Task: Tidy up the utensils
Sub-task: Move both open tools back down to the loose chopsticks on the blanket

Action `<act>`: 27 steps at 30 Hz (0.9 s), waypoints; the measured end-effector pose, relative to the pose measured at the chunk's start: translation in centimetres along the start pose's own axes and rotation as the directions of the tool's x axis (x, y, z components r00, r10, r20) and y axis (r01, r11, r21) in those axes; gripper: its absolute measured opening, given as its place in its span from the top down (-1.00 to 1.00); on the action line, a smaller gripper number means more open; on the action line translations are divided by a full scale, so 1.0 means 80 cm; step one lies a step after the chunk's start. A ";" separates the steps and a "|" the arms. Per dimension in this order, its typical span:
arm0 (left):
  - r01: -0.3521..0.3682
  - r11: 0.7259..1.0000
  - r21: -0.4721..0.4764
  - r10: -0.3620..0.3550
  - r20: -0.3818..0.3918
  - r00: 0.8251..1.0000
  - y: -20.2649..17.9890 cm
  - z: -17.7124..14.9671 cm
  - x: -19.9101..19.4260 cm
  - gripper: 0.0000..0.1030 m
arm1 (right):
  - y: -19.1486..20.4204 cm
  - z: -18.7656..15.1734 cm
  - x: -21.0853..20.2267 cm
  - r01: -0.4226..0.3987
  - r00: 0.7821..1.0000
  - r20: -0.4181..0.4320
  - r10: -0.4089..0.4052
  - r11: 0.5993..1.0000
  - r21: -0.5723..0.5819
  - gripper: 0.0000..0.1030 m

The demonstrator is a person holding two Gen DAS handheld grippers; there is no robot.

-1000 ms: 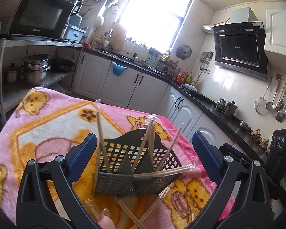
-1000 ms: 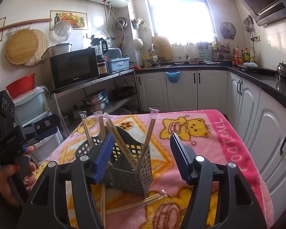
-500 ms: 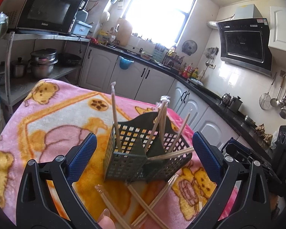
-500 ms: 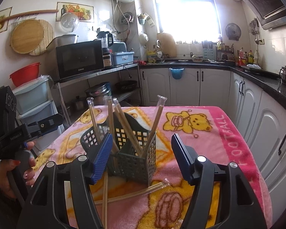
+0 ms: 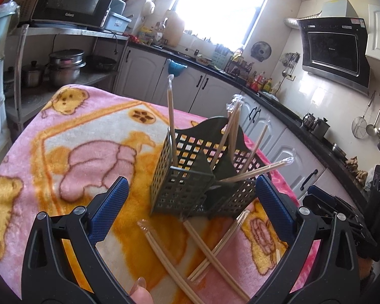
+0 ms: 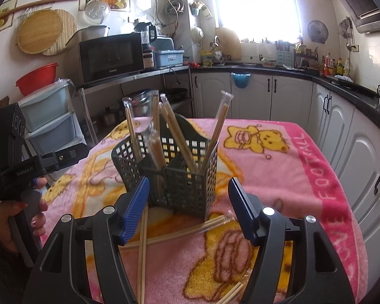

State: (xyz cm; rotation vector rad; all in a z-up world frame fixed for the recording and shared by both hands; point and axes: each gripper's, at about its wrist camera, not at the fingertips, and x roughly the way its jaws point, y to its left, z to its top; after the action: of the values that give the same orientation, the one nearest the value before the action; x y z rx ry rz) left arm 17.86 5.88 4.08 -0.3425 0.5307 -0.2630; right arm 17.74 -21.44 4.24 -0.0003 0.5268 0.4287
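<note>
Pink bear-print blanket (image 6: 304, 157) covers the bench, filling the middle of both views. At frame centre stands one dark perforated utensil caddy (image 5: 190, 179), upright, its dividers presumably meant to sort items. About five wrapped chopstick pairs (image 6: 216, 129) lean inside it; four or so loose chopstick pairs (image 5: 210, 248) lie crossed before it, lower centre, apparently awaiting sorting. Left gripper (image 5: 190, 210) and right gripper (image 6: 188, 211): jaws apart, empty, both facing the caddy.

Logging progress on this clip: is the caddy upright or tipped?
Upright. The caddy stands on its base on the blanket, with wrapped chopsticks leaning out of its open top.
</note>
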 end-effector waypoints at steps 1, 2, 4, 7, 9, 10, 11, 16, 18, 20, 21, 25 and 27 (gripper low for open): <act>-0.002 1.000 0.001 0.002 -0.005 1.000 0.001 -0.002 0.001 -0.79 | 0.001 -0.003 0.001 -0.001 1.000 -0.006 0.001 1.000 0.000 -0.21; -0.003 1.000 0.003 0.003 -0.009 1.000 0.000 -0.005 0.001 -0.79 | 0.001 -0.005 0.002 -0.004 1.000 -0.012 0.004 1.000 0.002 -0.21; -0.007 1.000 0.006 0.008 -0.023 1.000 0.001 -0.010 0.004 -0.79 | 0.003 -0.012 0.003 -0.009 1.000 -0.027 0.009 1.000 0.003 -0.21; -0.011 1.000 0.007 0.011 -0.045 0.999 0.002 -0.018 0.009 -0.79 | 0.007 -0.022 0.006 -0.015 0.999 -0.048 0.015 1.000 0.001 -0.21; -0.017 1.000 0.008 0.018 -0.062 0.998 0.004 -0.024 0.012 -0.79 | 0.008 -0.028 0.008 -0.021 0.998 -0.060 0.021 1.000 0.005 -0.21; -0.018 1.000 0.007 0.018 -0.068 0.998 0.005 -0.026 0.013 -0.79 | 0.009 -0.031 0.009 -0.023 0.997 -0.068 0.024 1.000 0.007 -0.21; -0.020 1.000 0.007 0.020 -0.077 0.997 0.006 -0.029 0.015 -0.79 | 0.010 -0.033 0.009 -0.025 0.997 -0.074 0.025 1.000 0.007 -0.21; -0.038 0.999 0.004 0.038 -0.114 0.993 0.010 -0.041 0.023 -0.79 | 0.010 -0.046 0.012 -0.031 0.994 -0.104 0.033 0.999 0.016 -0.21; -0.044 0.999 0.004 0.044 -0.130 0.991 0.011 -0.046 0.027 -0.79 | 0.008 -0.051 0.014 -0.029 0.993 -0.118 0.031 0.999 0.023 -0.21; -0.050 0.999 0.010 0.051 -0.147 0.988 0.012 -0.050 0.033 -0.79 | 0.007 -0.056 0.016 -0.025 0.991 -0.130 0.029 0.999 0.028 -0.21; -0.052 0.999 0.012 0.054 -0.154 0.987 0.012 -0.052 0.035 -0.79 | 0.006 -0.058 0.017 -0.024 0.991 -0.135 0.027 0.999 0.030 -0.21; -0.062 0.998 0.016 0.064 -0.194 0.979 0.015 -0.061 0.046 -0.79 | 0.000 -0.066 0.018 -0.014 0.989 -0.146 0.020 0.999 0.042 -0.21; -0.069 0.997 0.021 0.072 -0.210 0.975 0.016 -0.066 0.050 -0.79 | -0.004 -0.069 0.018 -0.008 0.988 -0.151 0.016 0.999 0.049 -0.21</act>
State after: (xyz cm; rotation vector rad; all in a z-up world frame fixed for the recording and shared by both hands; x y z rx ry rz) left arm 18.58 4.36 -2.47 -0.2834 0.7484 -0.2351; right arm 16.25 -21.75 -1.28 0.0172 0.6869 0.4297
